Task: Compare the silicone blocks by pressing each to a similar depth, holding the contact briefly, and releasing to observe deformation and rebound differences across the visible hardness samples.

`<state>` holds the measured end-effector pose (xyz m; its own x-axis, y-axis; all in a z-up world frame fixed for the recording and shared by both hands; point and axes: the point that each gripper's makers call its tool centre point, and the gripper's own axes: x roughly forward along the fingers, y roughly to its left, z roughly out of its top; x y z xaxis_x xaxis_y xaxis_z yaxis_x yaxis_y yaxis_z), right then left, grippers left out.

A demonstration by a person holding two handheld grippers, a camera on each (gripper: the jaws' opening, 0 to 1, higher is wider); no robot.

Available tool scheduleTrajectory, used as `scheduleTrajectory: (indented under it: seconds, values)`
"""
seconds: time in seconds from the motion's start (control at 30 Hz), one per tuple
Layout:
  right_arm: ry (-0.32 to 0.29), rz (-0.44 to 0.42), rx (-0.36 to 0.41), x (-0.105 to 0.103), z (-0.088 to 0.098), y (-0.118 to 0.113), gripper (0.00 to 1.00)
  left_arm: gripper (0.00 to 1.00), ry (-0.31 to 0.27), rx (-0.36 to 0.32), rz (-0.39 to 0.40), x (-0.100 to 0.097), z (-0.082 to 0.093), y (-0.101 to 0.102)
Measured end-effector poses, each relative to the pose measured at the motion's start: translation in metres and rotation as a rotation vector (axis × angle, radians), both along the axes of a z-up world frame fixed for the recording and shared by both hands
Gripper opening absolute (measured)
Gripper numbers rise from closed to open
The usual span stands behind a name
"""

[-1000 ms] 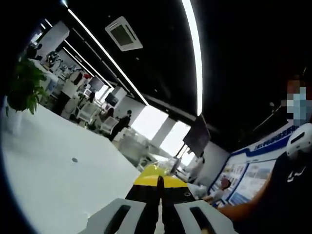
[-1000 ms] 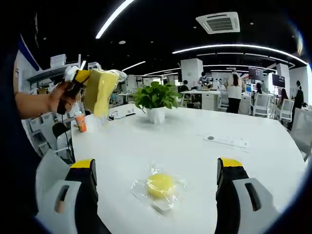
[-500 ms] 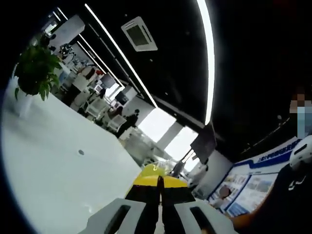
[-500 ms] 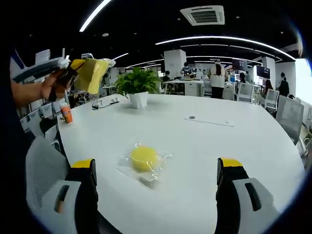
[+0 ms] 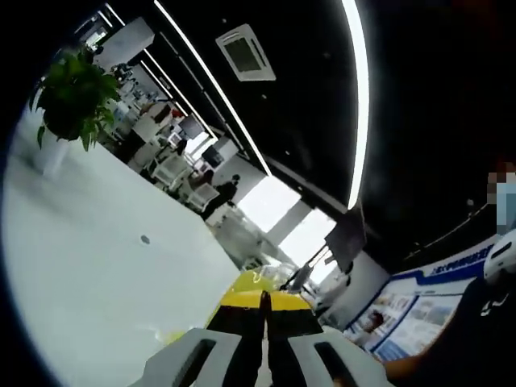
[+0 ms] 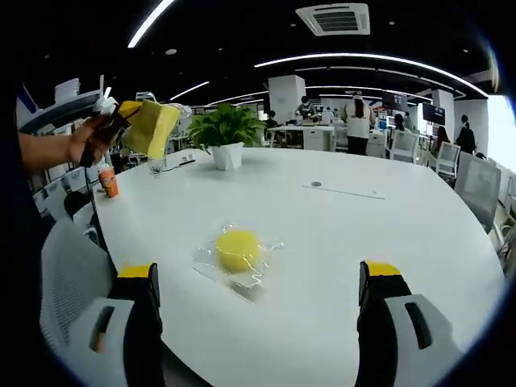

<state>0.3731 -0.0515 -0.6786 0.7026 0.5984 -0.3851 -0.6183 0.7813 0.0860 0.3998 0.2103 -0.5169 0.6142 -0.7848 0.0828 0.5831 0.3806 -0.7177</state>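
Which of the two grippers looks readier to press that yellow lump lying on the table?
Probably the right gripper: it is open and aimed at the bagged yellow block on the white table. The left gripper is lifted away, shut on a yellow piece.

Potted plant (image 6: 226,135) on white table (image 6: 387,234)

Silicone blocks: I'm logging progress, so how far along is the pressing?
Done: no press is visible yet. In hand: the left gripper is shut on a bagged yellow block, raised off the table. Left: the round block lies bagged between the right gripper's open jaws, untouched.
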Motion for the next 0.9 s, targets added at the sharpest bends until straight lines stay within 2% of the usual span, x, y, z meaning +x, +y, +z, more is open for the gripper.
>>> scheduleTrajectory:
  seconds: [0.43,0.9]
  values:
    - [0.013,-0.005,-0.008,0.0,-0.005,0.001,0.96,0.0,0.092,-0.017,0.002,0.007,-0.034,0.004]
    - [0.03,-0.012,-0.005,-0.002,-0.01,0.001,0.96,0.0,0.178,0.011,-0.006,0.013,-0.075,0.004]
